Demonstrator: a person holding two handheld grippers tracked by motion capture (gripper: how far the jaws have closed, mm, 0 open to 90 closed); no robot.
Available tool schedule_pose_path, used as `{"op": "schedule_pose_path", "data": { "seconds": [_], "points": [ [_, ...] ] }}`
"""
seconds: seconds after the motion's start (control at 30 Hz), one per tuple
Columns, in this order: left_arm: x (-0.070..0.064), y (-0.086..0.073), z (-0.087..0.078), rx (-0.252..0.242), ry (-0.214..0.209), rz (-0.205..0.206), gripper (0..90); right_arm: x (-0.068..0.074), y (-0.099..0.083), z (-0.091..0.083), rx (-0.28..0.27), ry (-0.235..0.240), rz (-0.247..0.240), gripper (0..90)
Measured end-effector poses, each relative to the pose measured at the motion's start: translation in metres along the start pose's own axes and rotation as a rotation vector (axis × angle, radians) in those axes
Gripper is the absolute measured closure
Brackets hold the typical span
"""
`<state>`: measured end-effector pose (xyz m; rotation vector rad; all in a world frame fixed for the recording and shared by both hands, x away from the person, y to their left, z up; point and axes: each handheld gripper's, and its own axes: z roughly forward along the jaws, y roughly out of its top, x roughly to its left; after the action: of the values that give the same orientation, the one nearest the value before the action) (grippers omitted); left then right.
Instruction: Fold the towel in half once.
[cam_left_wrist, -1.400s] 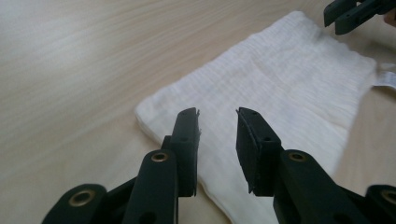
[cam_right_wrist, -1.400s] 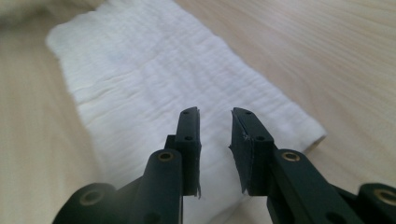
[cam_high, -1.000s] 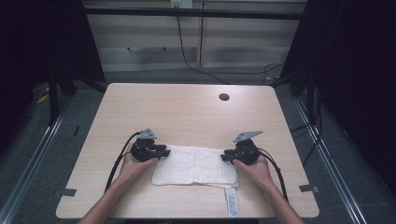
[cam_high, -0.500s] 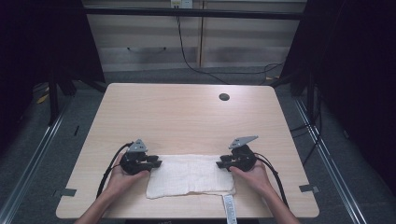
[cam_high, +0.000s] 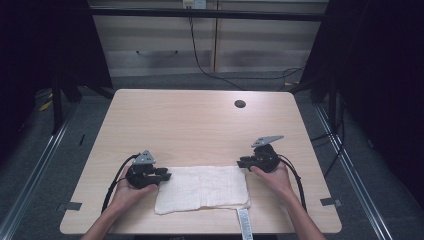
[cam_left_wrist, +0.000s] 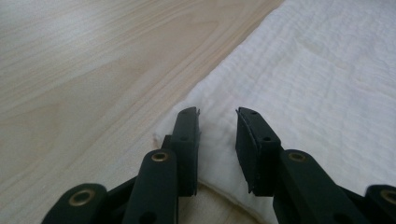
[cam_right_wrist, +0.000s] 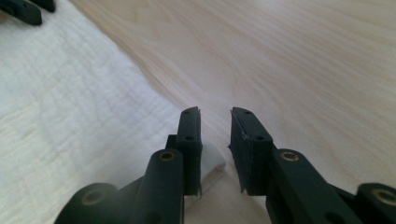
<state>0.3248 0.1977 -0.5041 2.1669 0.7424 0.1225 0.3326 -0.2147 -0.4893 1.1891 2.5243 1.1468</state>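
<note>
From above I see the white cloth (cam_high: 202, 189) low in frame on the tabletop (cam_high: 200, 125). My close views show both the left hand-held gripper (cam_left_wrist: 218, 128) and right hand-held gripper (cam_right_wrist: 215, 126) parted over its corners, gripping nothing.

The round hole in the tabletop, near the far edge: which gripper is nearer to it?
Right. The right gripper sits at the white cloth's right end, nearly straight below the hole. The left gripper is at the cloth's left end, farther off.

- Your table (cam_high: 200, 125) is pale wood with rounded corners and a dark round hole (cam_high: 240, 104) near its far edge.
- A white cloth (cam_high: 202, 189) lies flat near your edge.
</note>
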Motion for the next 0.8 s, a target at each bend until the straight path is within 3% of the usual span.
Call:
{"op": "schedule_pose_path", "data": {
  "seconds": [0.07, 0.23, 0.47, 0.7, 0.8],
  "points": [
    [0.002, -0.001, 0.000, -0.006, -0.012, -0.016, 70.2, -0.002, -0.001, 0.000, -0.012, 0.021, 0.009, 70.1],
    [0.002, -0.001, 0.000, -0.009, -0.013, -0.014, 70.2, -0.004, -0.003, 0.004, 0.024, -0.011, 0.002, 65.9],
    [0.005, -0.001, 0.000, -0.011, -0.022, -0.017, 70.3, -0.003, -0.007, 0.006, 0.035, 0.012, -0.007, 66.0],
    [0.005, -0.001, 0.000, -0.013, -0.023, -0.020, 70.3, 0.003, -0.006, 0.007, 0.057, 0.030, -0.048, 72.1],
    [0.004, -0.001, -0.001, -0.010, -0.009, -0.018, 70.2, 0.005, -0.006, 0.008, 0.067, 0.033, -0.059, 79.7]
  ]
}}
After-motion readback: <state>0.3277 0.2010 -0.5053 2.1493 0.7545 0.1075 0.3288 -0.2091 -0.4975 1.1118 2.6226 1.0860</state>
